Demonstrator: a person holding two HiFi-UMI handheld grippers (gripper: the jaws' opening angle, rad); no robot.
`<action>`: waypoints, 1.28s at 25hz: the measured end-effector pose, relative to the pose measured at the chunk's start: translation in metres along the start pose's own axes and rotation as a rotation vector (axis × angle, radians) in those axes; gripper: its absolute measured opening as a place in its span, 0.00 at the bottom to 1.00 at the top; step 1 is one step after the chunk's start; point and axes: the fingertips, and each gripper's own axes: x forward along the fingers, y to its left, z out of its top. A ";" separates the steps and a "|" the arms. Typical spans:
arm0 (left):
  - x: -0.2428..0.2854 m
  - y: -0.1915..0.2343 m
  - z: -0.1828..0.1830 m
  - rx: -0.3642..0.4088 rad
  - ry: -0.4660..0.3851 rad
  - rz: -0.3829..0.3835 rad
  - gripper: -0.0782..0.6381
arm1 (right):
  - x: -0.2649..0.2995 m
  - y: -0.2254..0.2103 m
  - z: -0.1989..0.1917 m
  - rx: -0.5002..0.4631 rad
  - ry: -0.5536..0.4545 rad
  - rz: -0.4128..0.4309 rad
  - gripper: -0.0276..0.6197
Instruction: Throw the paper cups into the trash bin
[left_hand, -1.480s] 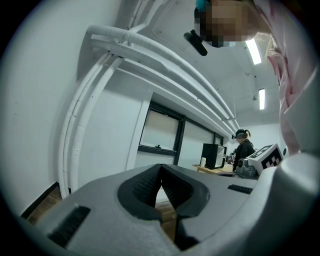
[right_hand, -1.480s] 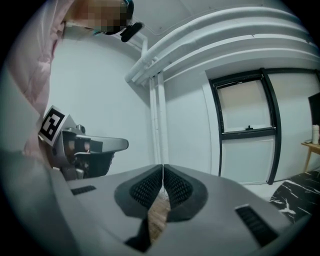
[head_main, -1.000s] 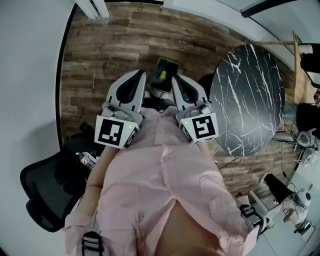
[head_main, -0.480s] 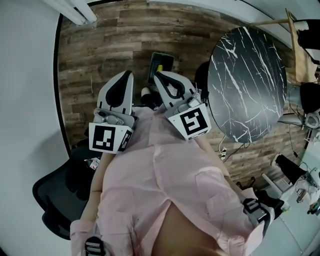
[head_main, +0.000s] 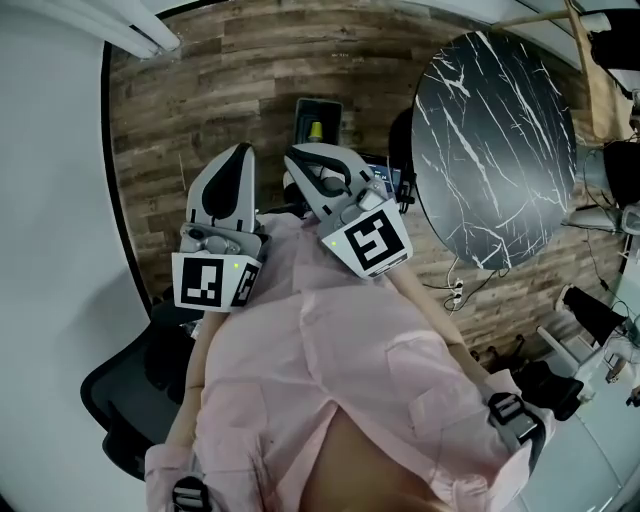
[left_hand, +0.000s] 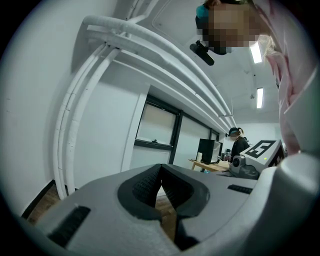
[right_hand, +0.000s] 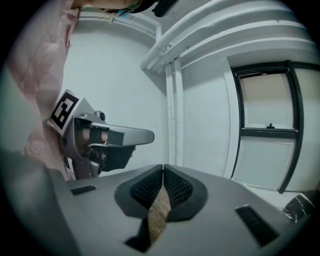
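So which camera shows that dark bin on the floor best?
The head view: it looks down into the bin, which stands on the wood floor with something yellow inside. Both gripper views aim up at white walls and show none of it.

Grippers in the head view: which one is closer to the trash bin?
The right gripper: its tip lies right beside the trash bin, while the left gripper points at wood floor further left. Both are shut and empty.

Round black marble table on wood-plank floor — black office chair well apart.
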 end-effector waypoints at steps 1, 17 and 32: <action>0.000 0.000 0.000 0.001 0.003 0.000 0.13 | 0.000 0.002 0.001 -0.005 -0.001 0.006 0.09; -0.013 0.005 0.000 0.029 -0.001 0.034 0.13 | 0.011 0.020 0.000 -0.034 0.015 0.063 0.09; -0.038 0.026 0.001 0.006 -0.010 0.169 0.13 | 0.029 0.037 0.004 -0.042 0.006 0.173 0.09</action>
